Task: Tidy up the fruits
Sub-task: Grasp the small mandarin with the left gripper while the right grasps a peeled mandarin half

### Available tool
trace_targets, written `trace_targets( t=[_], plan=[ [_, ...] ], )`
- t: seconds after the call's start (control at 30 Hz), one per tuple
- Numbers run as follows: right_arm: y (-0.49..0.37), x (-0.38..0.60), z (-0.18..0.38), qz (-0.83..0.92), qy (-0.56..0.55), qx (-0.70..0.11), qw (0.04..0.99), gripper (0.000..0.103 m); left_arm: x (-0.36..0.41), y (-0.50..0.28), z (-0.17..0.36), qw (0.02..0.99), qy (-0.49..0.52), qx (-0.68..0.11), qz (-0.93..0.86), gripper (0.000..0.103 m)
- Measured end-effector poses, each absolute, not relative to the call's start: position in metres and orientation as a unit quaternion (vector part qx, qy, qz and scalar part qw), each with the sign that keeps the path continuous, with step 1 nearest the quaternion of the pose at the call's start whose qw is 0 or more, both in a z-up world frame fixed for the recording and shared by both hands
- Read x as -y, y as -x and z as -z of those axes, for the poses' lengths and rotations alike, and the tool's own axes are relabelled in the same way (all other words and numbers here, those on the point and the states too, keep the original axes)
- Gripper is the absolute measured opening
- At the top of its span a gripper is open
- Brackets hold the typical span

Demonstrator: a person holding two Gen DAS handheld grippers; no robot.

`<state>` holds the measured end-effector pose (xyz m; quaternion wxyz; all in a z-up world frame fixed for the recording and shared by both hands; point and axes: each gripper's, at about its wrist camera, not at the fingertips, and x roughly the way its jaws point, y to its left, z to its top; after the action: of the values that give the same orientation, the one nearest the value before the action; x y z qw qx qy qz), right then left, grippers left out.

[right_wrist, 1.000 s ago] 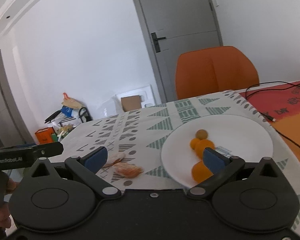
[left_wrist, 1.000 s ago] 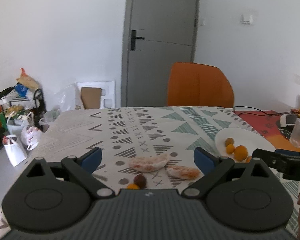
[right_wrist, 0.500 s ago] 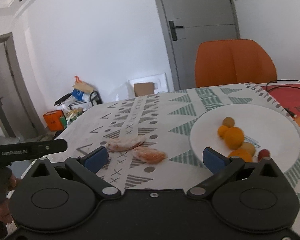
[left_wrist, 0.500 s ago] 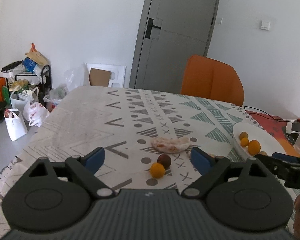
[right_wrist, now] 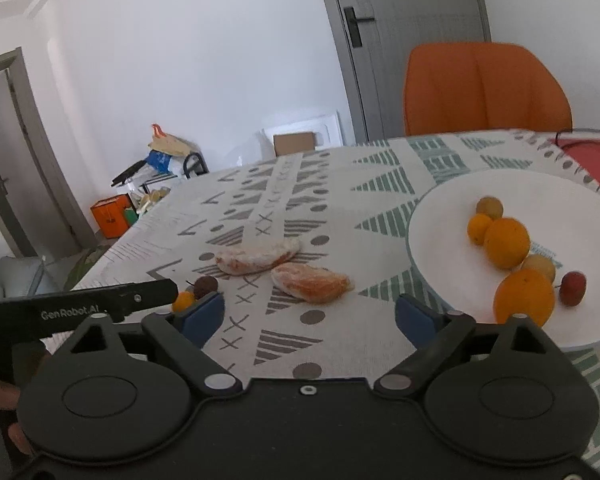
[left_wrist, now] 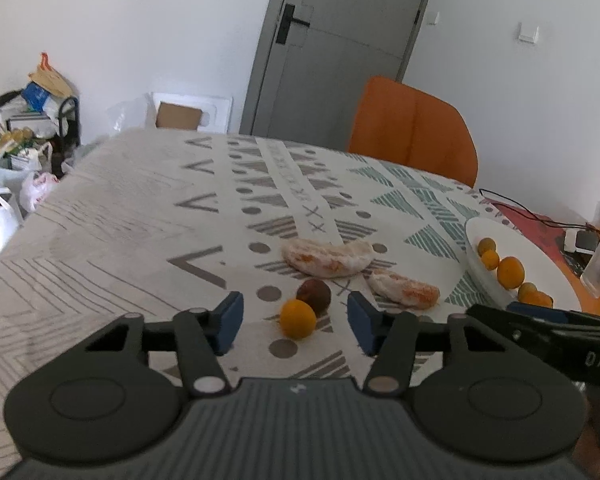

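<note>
While both grippers are hovering low over the patterned tablecloth, the scene is reading like this:

Left gripper: its blue pads are standing apart, gripping nothing; the small orange fruit is lying on the cloth in the gap between them.
Dark brown fruit: it is sitting just behind the small orange fruit, touching it.
Peeled citrus pieces: the longer segment is lying further back, and the shorter segment is resting near its right end.
Right gripper: the jaws are spread wide and are holding nothing; the shorter segment is lying just ahead of the gap.
White plate: it is sitting on the right, carrying two oranges, some smaller yellow fruits and one small red fruit.
Orange chair: it is standing behind the table.
</note>
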<state>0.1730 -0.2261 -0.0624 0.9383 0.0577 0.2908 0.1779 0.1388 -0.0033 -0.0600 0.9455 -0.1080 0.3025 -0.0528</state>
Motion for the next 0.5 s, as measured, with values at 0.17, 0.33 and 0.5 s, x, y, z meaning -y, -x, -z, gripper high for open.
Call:
trace_targets(
  t=[0.17,0.33,0.5],
  plan=[
    [-0.181,0.223,0.065,-0.178,-0.057,-0.299,0.936,0.086,0.004,-0.149,0.071,0.941,0.11,-0.316,0.056,0.046],
    [-0.191,0.215,0.069,-0.178,-0.054,-0.31,0.932,0.086,0.001,-0.155,0.078,0.941,0.103,-0.319,0.052,0.021],
    [-0.202,0.204,0.073,-0.181,-0.036,-0.314,0.931,0.086,-0.012,-0.156,0.076,0.938,0.122,-0.319,0.053,0.02]
  ],
)
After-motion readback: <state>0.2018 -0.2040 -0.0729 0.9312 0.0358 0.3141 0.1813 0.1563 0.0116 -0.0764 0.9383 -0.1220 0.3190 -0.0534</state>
